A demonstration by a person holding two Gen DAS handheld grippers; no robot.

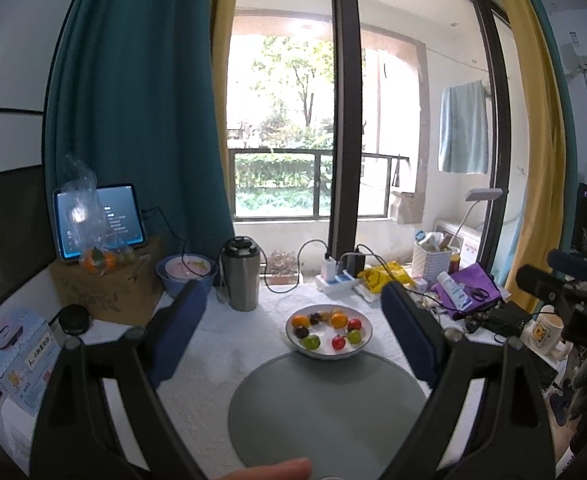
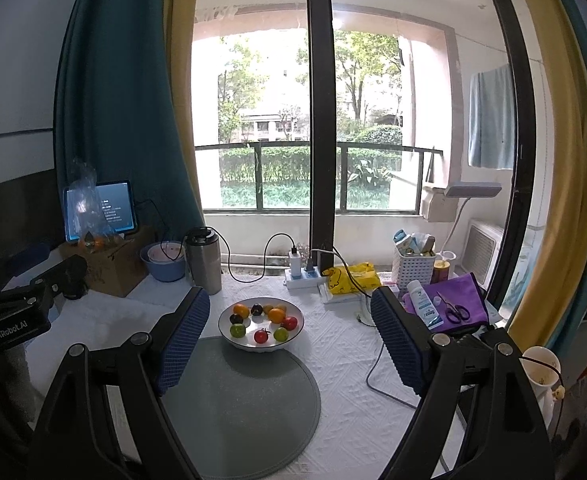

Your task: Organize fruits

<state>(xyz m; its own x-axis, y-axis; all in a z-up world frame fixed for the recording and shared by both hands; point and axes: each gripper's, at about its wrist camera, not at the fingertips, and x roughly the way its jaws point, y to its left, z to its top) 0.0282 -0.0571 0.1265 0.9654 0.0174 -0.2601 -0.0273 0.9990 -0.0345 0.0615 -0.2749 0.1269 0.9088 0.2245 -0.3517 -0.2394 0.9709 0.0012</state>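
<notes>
A white bowl [image 1: 329, 354] [image 2: 259, 346] with a dark rim stands on the white tablecloth, just behind a round grey mat [image 1: 325, 408] [image 2: 245, 396]. In it lie several small fruits: an orange [image 1: 338, 320] [image 2: 276, 314], a red apple [image 1: 338, 343] [image 2: 260, 336], a green apple [image 1: 310, 342] [image 2: 237, 331] and dark plums. My left gripper [image 1: 291, 292] hovers over the mat, open and holding nothing, short of the bowl. My right gripper [image 2: 289, 294] is likewise open with nothing in it, and the bowl shows between its blue pads [image 2: 181, 340]. A person's fingertip [image 1: 269, 470] shows at the bottom edge.
A steel flask [image 1: 242, 276], a blue bowl [image 1: 187, 274] and a cardboard box [image 1: 105, 292] bearing a tablet and a bag of oranges stand at back left. A power strip [image 2: 303, 276], white basket [image 2: 413, 266], purple cloth with scissors [image 2: 453, 304], mug [image 2: 541, 372] and loose cable [image 2: 373, 376] crowd the right.
</notes>
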